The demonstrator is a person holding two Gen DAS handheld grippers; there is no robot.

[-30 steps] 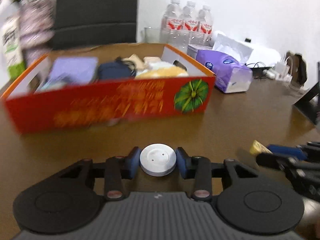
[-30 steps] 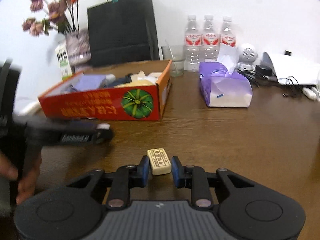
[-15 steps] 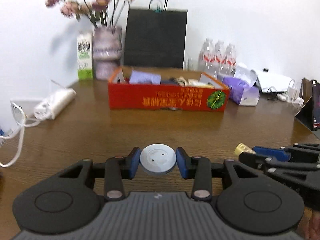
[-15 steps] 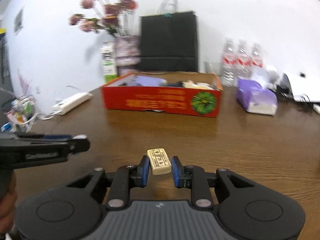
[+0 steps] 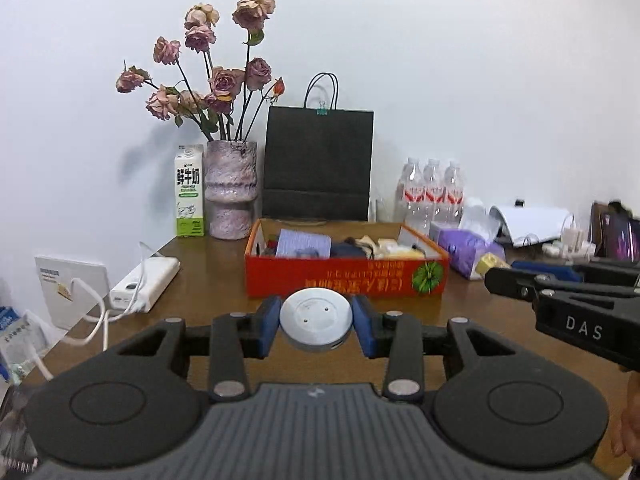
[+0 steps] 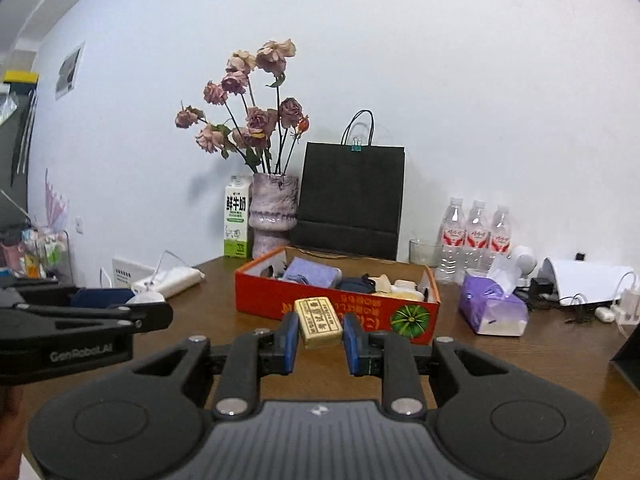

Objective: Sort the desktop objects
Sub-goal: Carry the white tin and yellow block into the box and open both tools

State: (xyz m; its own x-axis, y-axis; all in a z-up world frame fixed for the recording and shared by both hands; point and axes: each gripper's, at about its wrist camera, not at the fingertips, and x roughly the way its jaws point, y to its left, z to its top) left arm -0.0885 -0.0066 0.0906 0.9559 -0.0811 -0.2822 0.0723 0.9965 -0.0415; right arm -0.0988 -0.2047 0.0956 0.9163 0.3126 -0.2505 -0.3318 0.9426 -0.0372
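Observation:
My left gripper [image 5: 316, 326] is shut on a round white disc [image 5: 316, 317], held above the brown table. My right gripper [image 6: 319, 332] is shut on a small yellow block with printed characters [image 6: 319, 321]. A red cardboard box [image 5: 344, 278] with a green pumpkin print sits ahead of both, holding a purple packet, a dark pouch and pale items; it also shows in the right wrist view [image 6: 336, 306]. The right gripper shows at the right edge of the left wrist view [image 5: 560, 280], the left one at the left of the right wrist view [image 6: 80, 320].
Behind the box stand a vase of dried roses [image 5: 231, 190], a milk carton [image 5: 189, 192], a black paper bag [image 5: 318, 164] and three water bottles [image 5: 432, 192]. A purple tissue pack [image 6: 490, 310] lies right of the box, a white power strip [image 5: 146, 284] left.
Both grippers have pulled back from the red box and risen, still holding the disc and the block. The box now looks farther off and the wall fills the view.

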